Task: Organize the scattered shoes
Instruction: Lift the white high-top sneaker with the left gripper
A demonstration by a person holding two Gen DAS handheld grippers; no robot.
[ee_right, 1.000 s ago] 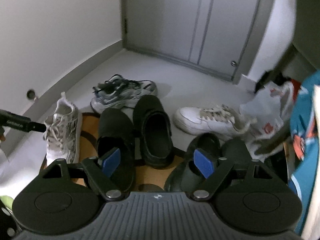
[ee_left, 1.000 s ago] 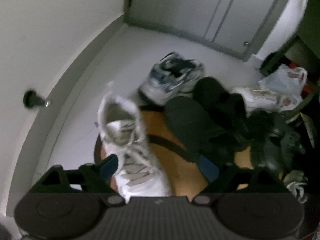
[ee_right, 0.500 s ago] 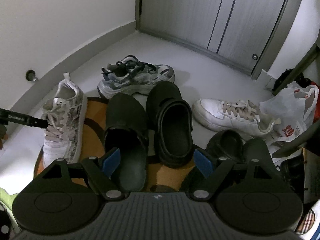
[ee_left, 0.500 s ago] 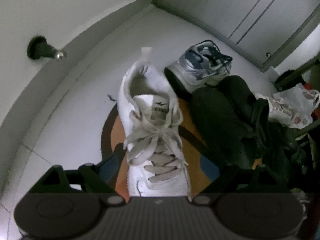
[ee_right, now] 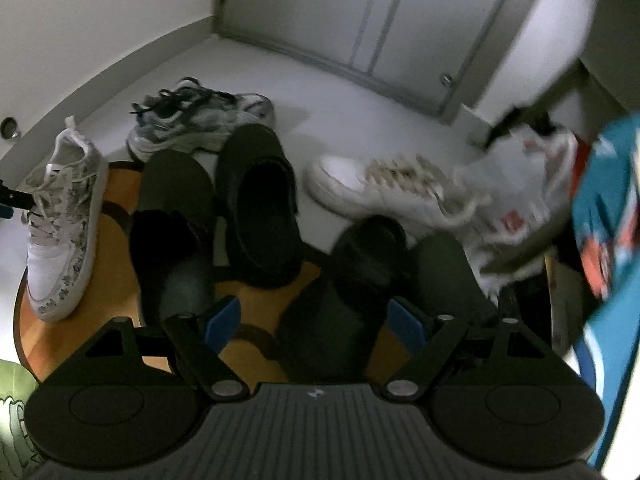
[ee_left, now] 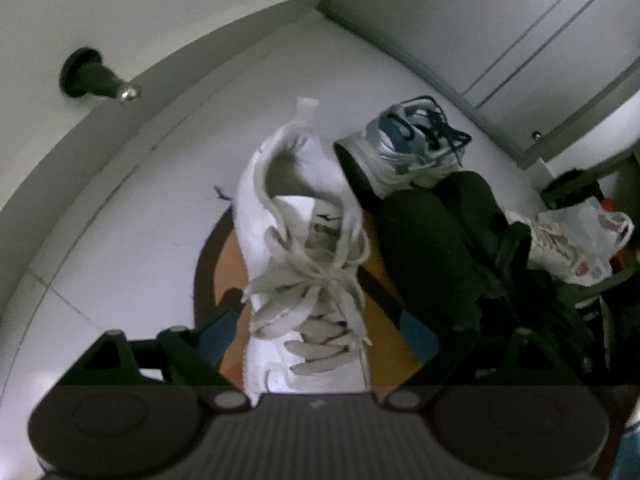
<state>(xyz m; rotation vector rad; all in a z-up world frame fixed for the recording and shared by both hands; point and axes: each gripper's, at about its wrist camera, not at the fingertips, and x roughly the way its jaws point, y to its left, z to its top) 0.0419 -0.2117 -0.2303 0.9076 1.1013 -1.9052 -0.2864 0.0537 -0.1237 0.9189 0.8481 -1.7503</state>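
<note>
Right wrist alone shows second white sneaker (ee_right: 376, 192); both tongs (ee_left: 316, 332) (ee_right: 316, 320) spread, pinching nothing.

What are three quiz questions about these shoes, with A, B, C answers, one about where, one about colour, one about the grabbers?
1. Where does the white patterned sneaker sit?
A. Between the left gripper's open fingers
B. Inside the plastic bag
C. On top of the door

2. What colour is the mat under the shoes?
A. Green
B. Orange with dark bands
C. Pink

3. How is the right gripper now?
A. Shut on a white sneaker
B. Shut on a bag
C. Open, holding nothing

Answers:
1. A: in the left wrist view the laced sneaker lies between the two blue pads.
2. B: orange shows between the black clogs, edged and crossed by dark bands.
3. C: its blue pads stand wide apart over the dark shoes, gripping none.
</note>
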